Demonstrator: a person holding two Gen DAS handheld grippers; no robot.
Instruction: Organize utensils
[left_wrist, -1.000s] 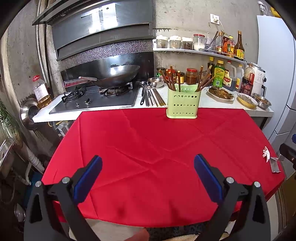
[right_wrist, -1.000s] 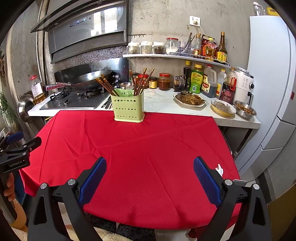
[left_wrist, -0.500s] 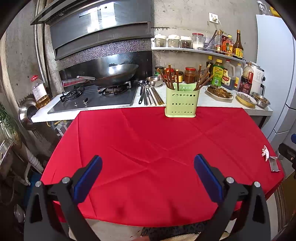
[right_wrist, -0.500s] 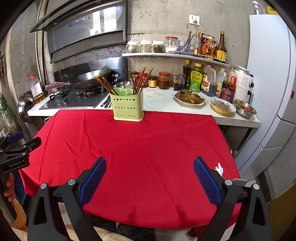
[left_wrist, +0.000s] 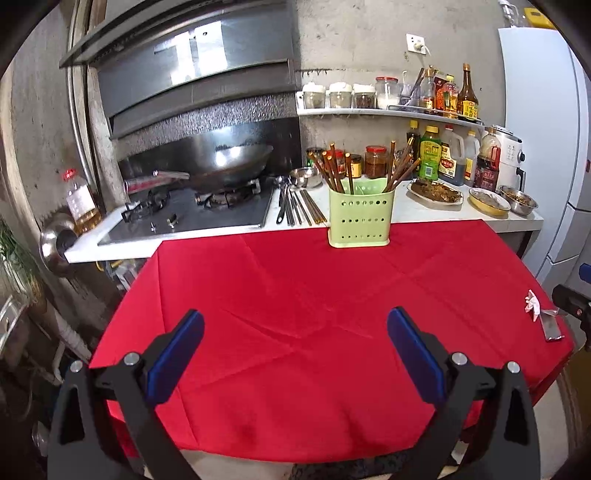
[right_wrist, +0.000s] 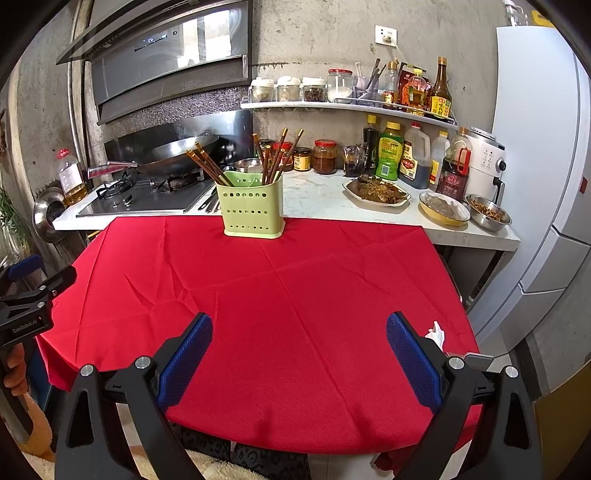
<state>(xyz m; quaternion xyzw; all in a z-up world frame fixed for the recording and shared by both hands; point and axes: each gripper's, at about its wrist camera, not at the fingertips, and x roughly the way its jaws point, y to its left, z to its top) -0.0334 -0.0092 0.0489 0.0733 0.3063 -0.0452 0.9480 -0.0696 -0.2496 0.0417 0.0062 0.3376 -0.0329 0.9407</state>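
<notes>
**Claws creep toward the utensil caddy**

Edging forward over half a second, my left claw (left_wrist: 295, 354) and right claw (right_wrist: 299, 354) hang spread and empty above the near edge of the red-clothed bench (left_wrist: 314, 295). At its far edge stands the perforated green plastic caddy (left_wrist: 360, 212), wooden chopsticks (left_wrist: 334, 168) fanned upright in its end compartments. Loose metal utensils (left_wrist: 295, 206) lie flat on the stone counter just behind-left, likely awaiting sorting.

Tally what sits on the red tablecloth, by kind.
green utensil holder: 1
white paper scrap: 1
flat metal piece: 1
Total: 3
</notes>
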